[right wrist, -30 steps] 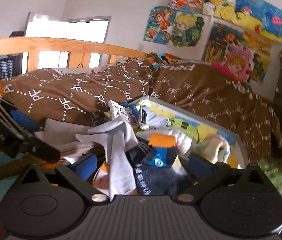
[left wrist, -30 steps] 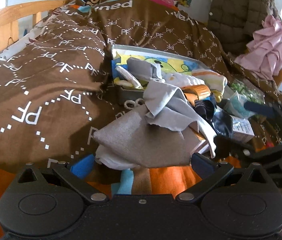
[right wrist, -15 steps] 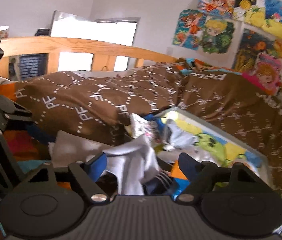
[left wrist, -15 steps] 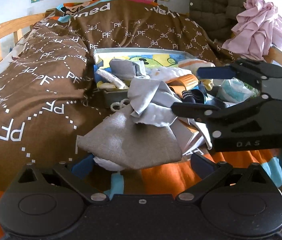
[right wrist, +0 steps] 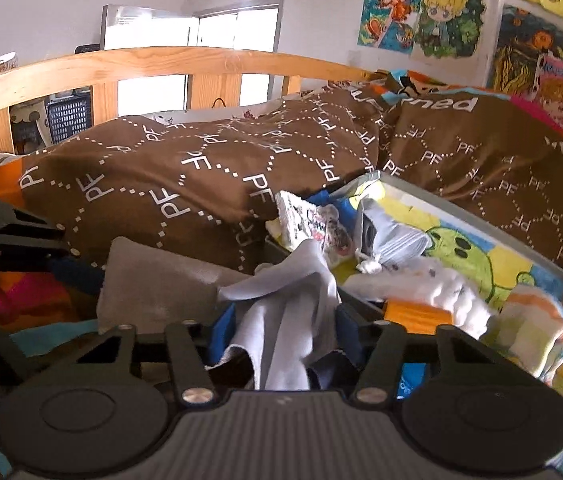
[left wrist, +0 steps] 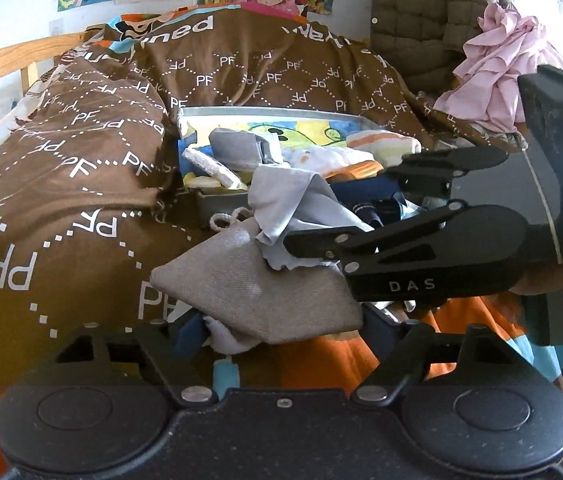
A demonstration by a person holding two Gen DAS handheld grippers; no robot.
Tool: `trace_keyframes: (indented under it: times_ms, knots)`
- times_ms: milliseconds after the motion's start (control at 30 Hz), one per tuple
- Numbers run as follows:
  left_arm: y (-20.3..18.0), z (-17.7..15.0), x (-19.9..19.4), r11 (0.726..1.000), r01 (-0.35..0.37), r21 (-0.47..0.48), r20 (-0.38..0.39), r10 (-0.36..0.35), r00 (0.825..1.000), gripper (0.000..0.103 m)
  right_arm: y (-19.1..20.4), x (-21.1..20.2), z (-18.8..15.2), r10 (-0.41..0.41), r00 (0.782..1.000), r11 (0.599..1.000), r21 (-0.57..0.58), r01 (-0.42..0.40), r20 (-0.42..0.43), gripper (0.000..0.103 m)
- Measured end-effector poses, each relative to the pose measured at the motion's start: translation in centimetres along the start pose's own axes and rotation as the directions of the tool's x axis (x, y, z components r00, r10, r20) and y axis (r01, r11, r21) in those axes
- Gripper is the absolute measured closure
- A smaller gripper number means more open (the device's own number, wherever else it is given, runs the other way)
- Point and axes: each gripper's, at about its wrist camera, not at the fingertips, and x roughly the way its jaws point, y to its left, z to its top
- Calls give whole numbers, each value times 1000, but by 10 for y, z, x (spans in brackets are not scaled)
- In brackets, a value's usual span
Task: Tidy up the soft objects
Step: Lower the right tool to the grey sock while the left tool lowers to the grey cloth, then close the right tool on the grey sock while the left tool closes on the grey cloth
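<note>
A grey-brown cloth (left wrist: 265, 288) lies between the fingers of my left gripper (left wrist: 281, 328), which is shut on it; the cloth also shows in the right wrist view (right wrist: 153, 284). A pale blue-grey cloth (right wrist: 293, 320) hangs bunched between the blue pads of my right gripper (right wrist: 285, 340), which is shut on it. In the left wrist view the right gripper (left wrist: 369, 208) reaches in from the right over this pale cloth (left wrist: 289, 204). Behind lies a grey fabric box (left wrist: 265, 114) filled with socks and small cloths (right wrist: 421, 288).
A brown patterned duvet (left wrist: 81, 184) is heaped left of and behind the box. A wooden bed rail (right wrist: 185, 68) runs behind. A pink garment (left wrist: 497, 64) and quilted jacket (left wrist: 421, 12) hang at the right. Orange bedding (left wrist: 329, 360) lies under the left gripper.
My right gripper has swung left over the pile and shut on the pale blue-grey cloth. My left gripper has stayed on the grey-brown cloth.
</note>
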Motion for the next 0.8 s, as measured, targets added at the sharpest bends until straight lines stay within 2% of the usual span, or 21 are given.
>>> trace_keyframes:
  times_ms: [300, 433, 500, 567, 667, 800]
  knots:
    - [2, 2, -5, 1000, 11, -18, 29, -11, 1000, 33, -9, -7, -2, 39, 999, 996, 83, -39, 6, 69]
    - [4, 2, -6, 999, 8, -41, 32, -7, 999, 41, -16, -11, -3, 26, 1000, 991, 129, -27, 10, 86]
    - [5, 3, -7, 999, 5, -43, 38, -4, 999, 45, -21, -12, -4, 14, 1000, 989, 150, -15, 11, 91]
    - [4, 2, -9, 999, -3, -37, 49, 5, 999, 50, -23, -13, -4, 1, 1000, 988, 158, -3, 13, 91]
    - [1, 1, -11, 1000, -14, -10, 59, 15, 998, 50, -24, -12, -5, -3, 1000, 986, 165, 1, 13, 91]
    - [-4, 1, -10, 999, -35, 35, 66, 32, 997, 43, -23, -12, -5, -5, 1000, 986, 164, 2, 16, 91]
